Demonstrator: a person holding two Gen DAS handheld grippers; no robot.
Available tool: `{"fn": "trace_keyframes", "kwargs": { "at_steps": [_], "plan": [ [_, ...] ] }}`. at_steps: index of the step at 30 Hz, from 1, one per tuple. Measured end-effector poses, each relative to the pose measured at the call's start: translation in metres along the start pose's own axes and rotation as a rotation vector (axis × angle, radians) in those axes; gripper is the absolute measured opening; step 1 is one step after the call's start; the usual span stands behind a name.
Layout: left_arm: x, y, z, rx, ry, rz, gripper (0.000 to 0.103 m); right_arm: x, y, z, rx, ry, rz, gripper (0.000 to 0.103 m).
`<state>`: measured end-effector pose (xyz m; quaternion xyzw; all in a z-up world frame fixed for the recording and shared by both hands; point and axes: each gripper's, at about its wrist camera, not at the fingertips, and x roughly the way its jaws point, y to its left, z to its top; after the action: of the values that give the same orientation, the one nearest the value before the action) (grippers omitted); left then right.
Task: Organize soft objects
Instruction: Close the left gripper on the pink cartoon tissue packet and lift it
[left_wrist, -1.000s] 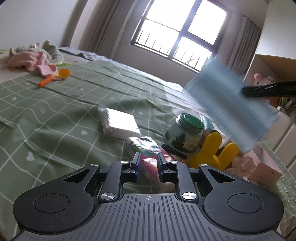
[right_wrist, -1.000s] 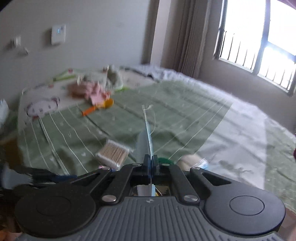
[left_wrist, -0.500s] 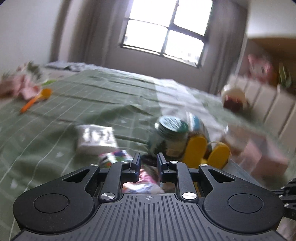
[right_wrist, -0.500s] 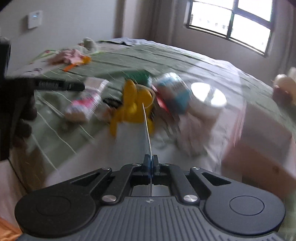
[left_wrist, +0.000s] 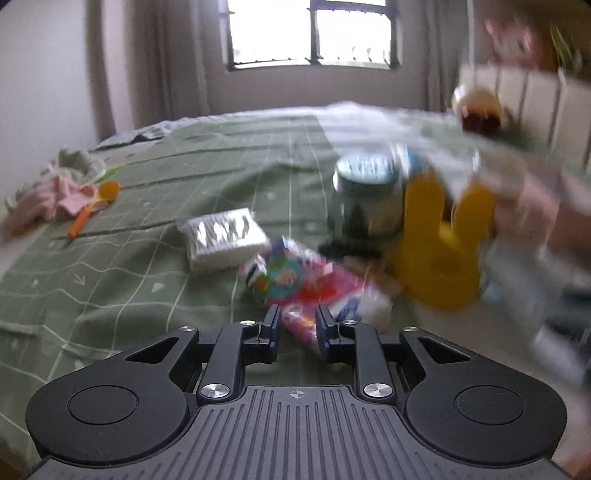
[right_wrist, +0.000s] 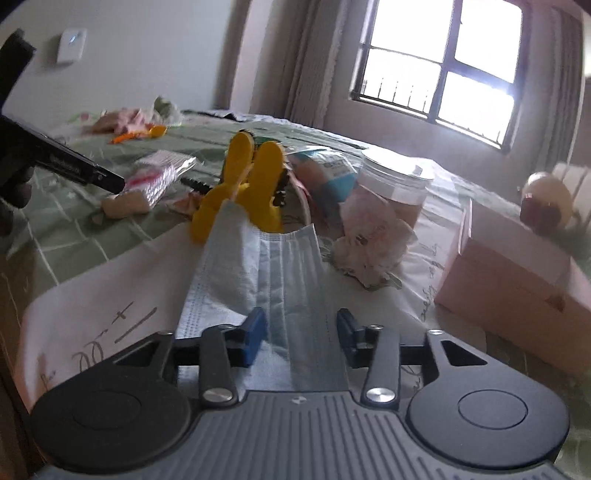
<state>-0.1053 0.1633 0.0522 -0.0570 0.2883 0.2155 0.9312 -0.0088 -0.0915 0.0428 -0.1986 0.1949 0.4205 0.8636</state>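
A light blue face mask (right_wrist: 273, 273) lies crumpled on a white sheet (right_wrist: 110, 288) at the bed's near edge. Its near end sits between the fingers of my right gripper (right_wrist: 301, 332), whose jaws are opening and do not press it. A colourful pink soft packet (left_wrist: 306, 284) lies on the green checked bedspread (left_wrist: 110, 266). Its near end reaches in between the fingers of my left gripper (left_wrist: 297, 325), whose jaws are opening too. In the right wrist view, the left gripper (right_wrist: 110, 181) points at that packet (right_wrist: 159, 173).
Behind the packet are a clear box of cotton swabs (left_wrist: 225, 240), a green-lidded jar (left_wrist: 365, 199) and a yellow rabbit-shaped toy (left_wrist: 443, 251). A clear jar (right_wrist: 395, 188), a pink crumpled cloth (right_wrist: 373, 243) and a pink box (right_wrist: 517, 280) lie to the right. Pink clothes (left_wrist: 48, 195) lie far left.
The right gripper came down from above the bed to its near edge and opened, and the mask now lies on the white sheet. The left gripper rolled level, the packet still at its tips.
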Motion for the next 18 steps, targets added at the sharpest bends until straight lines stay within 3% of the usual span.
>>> {"fn": "trace_keyframes", "kwargs": {
  "at_steps": [3, 6, 9, 12, 14, 18],
  "plan": [
    [-0.002, -0.004, 0.016, -0.118, -0.074, -0.051, 0.023, 0.001, -0.005, -0.002, 0.035, -0.001, 0.013, 0.049],
    [0.006, -0.031, 0.024, -0.027, -0.084, -0.108, 0.024, 0.002, -0.005, -0.003, 0.039, 0.003, 0.008, 0.051],
    [0.024, -0.065, 0.016, 0.172, -0.023, -0.046, 0.028, 0.003, -0.008, -0.003, 0.051, 0.002, 0.015, 0.052],
    [0.028, -0.074, 0.001, 0.291, -0.021, 0.037, 0.027, 0.004, -0.012, -0.003, 0.077, 0.006, 0.028, 0.053],
    [0.021, -0.071, -0.004, 0.313, -0.038, 0.067, 0.027, 0.004, -0.013, -0.003, 0.087, 0.008, 0.033, 0.054],
    [0.006, -0.055, -0.001, 0.234, -0.088, 0.135, 0.027, 0.004, -0.013, -0.004, 0.094, 0.005, 0.038, 0.055]
  ]
}}
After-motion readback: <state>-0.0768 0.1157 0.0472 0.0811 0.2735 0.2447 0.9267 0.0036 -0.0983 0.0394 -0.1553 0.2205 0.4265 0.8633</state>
